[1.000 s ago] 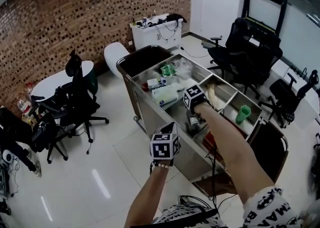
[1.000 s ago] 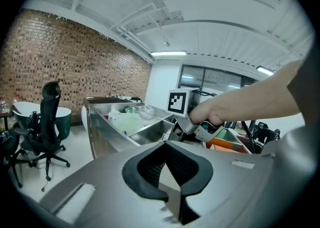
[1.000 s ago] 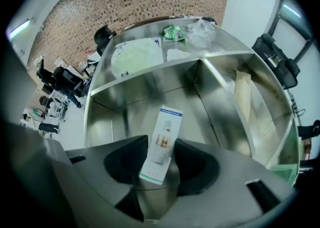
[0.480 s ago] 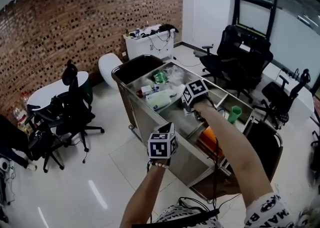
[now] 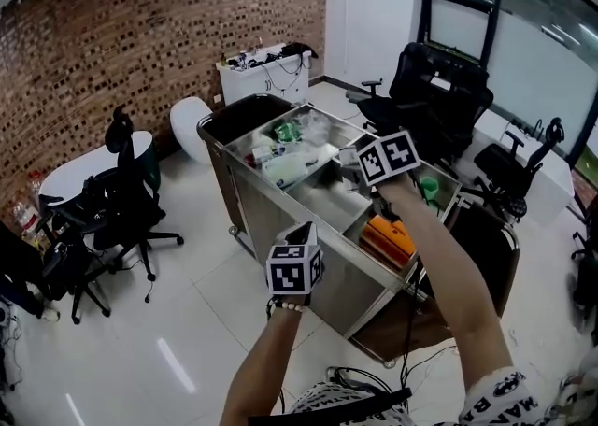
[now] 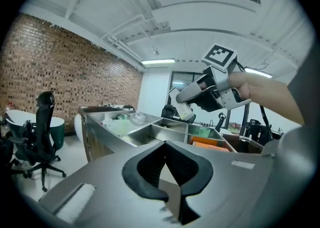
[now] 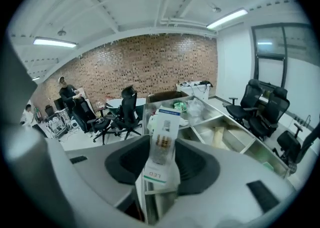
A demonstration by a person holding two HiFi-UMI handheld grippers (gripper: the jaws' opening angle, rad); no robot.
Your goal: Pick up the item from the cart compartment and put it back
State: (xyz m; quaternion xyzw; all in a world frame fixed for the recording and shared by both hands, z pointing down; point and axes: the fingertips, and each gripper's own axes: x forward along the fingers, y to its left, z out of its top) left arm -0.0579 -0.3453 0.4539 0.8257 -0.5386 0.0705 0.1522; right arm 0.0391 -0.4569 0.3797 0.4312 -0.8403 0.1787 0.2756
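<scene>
My right gripper (image 5: pixel 381 164) hangs above the steel cart (image 5: pixel 290 228), over its middle compartments. It is shut on a white carded LED package (image 7: pixel 162 144) that stands upright between its pads. Its jaws have just been closing with the package between them. In the left gripper view the right gripper (image 6: pixel 189 99) shows held high over the cart (image 6: pixel 150 134), with the package (image 6: pixel 184 111) sticking out of its tips. My left gripper (image 5: pixel 296 263) is in front of the cart's near wall, lower than the right. Its jaws (image 6: pixel 165 144) are shut with nothing in them.
An orange box (image 5: pixel 388 237) and a green cup (image 5: pixel 428 189) lie in the cart's near-right compartments, with bags and packets (image 5: pixel 290 158) at the far end. Black office chairs (image 5: pixel 121 200) stand to the left and behind (image 5: pixel 439 102). People (image 7: pixel 67 97) are by the brick wall.
My right gripper has risen out of the cart compartment with the package and tilted up. The left gripper has come up slightly in front of the cart.
</scene>
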